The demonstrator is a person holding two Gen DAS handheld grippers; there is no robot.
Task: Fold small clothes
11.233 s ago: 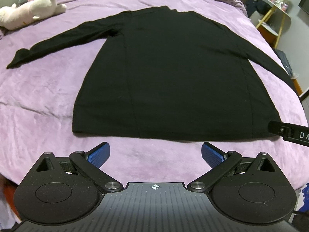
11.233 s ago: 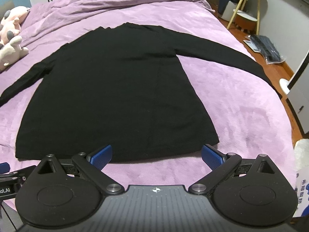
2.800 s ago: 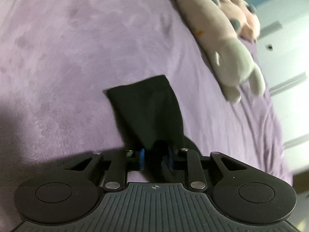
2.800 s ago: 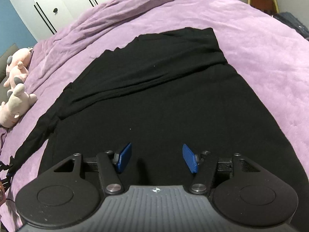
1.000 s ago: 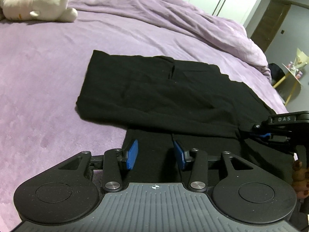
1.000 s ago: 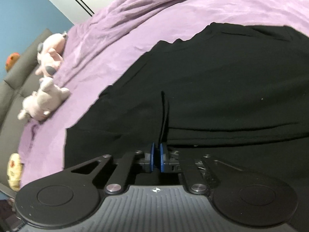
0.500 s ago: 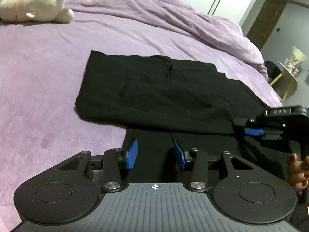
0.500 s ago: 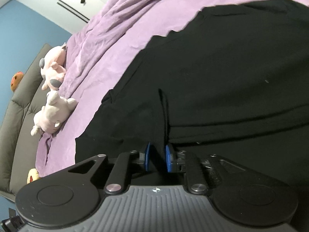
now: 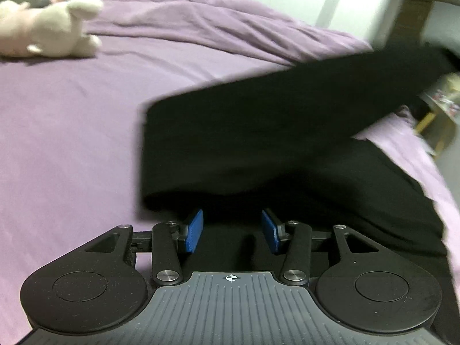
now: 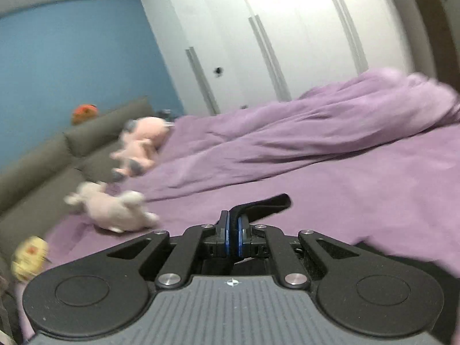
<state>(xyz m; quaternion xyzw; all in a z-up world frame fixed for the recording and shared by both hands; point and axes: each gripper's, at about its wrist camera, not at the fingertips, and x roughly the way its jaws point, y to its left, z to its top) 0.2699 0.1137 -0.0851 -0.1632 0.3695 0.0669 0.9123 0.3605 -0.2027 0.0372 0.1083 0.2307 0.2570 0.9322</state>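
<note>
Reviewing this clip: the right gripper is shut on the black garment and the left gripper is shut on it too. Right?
Not quite. The left gripper is open, its blue pads apart over the black garment, as the left wrist view shows. The right gripper is shut on it.

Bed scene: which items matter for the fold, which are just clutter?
In play:
black garment
right gripper, shut on a fold of it
left gripper, open over the cloth

Clutter:
white plush toy
pink plush toy
purple duvet
grey sofa
</note>
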